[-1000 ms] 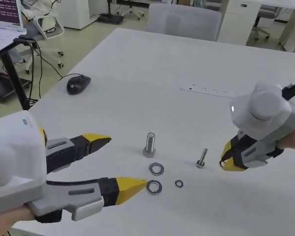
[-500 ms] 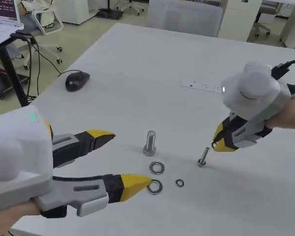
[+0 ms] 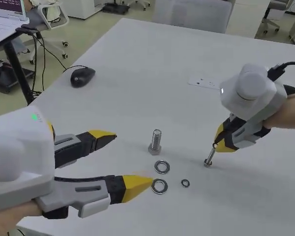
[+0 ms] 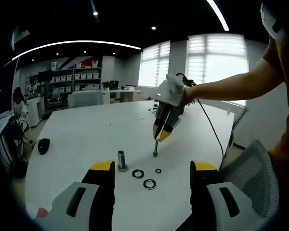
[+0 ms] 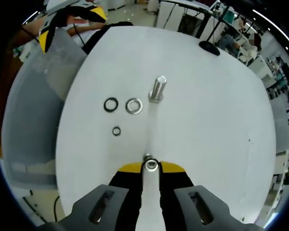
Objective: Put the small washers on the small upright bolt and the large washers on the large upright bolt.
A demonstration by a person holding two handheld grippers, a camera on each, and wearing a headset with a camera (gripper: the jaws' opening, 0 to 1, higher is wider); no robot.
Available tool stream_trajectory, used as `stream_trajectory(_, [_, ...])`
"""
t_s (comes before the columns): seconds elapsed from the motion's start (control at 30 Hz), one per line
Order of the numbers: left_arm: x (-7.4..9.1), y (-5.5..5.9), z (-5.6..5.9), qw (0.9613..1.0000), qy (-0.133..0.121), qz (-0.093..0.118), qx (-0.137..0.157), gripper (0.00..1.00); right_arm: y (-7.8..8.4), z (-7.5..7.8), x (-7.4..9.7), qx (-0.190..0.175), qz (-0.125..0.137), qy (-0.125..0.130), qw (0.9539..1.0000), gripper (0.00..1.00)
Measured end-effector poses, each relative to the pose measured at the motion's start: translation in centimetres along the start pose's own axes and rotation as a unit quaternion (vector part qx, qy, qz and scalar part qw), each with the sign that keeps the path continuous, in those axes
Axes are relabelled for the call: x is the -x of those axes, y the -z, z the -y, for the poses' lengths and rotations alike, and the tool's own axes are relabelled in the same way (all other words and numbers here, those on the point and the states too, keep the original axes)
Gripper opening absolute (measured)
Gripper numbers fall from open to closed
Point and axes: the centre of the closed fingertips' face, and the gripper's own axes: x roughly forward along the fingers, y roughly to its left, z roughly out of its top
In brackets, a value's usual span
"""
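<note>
A large upright bolt [image 3: 156, 142] stands mid-table, with a small upright bolt [image 3: 209, 157] to its right. In front of them lie two large washers [image 3: 162, 166] [image 3: 159, 186] and a small washer [image 3: 185, 183]. My right gripper [image 3: 218, 145] hovers just over the small bolt's top, shut on another small washer [image 5: 151, 165] held between its yellow tips. I cannot tell whether that washer touches the bolt. My left gripper [image 3: 122, 160] is open and holds nothing, its lower tip beside the nearer large washer. The left gripper view shows the large bolt [image 4: 121, 161], small bolt [image 4: 155, 149] and right gripper [image 4: 163, 132].
A black mouse [image 3: 81, 76] lies at the table's far left and a white power strip [image 3: 204, 82] at the far right. A chair [image 3: 191, 14] stands behind the far edge. The white table [image 3: 137, 88] has free room beyond the bolts.
My right gripper has moved left from beside the small bolt to just above its top, carrying the small washer. The left gripper has kept its place. The head camera has shifted.
</note>
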Motion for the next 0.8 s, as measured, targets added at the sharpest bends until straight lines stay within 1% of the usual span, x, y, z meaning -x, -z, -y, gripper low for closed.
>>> stream_trajectory(0.27, [0.1,0.1,-0.2,1.0,-0.005,0.0,0.004,0.62,0.5,0.1,-0.7,0.002,-0.012,-0.005,0.9999,0.12])
stream_trajectory(0.53, [0.2,-0.1,-0.1,1.0,-0.006,0.003,0.006,0.62,0.6,0.0,-1.4,0.009,-0.017,-0.013,0.9997,0.12])
stream_trajectory(0.67, [0.2,-0.2,-0.1,0.9999,-0.007,0.006,0.009,0.62,1.0,-0.1,-2.1,0.007,-0.019,-0.017,0.9996,0.12])
stream_trajectory(0.8, [0.3,0.0,-0.1,0.9999,-0.009,0.004,0.009,0.62,1.1,-0.3,-2.8,0.009,-0.019,-0.02,0.9996,0.12])
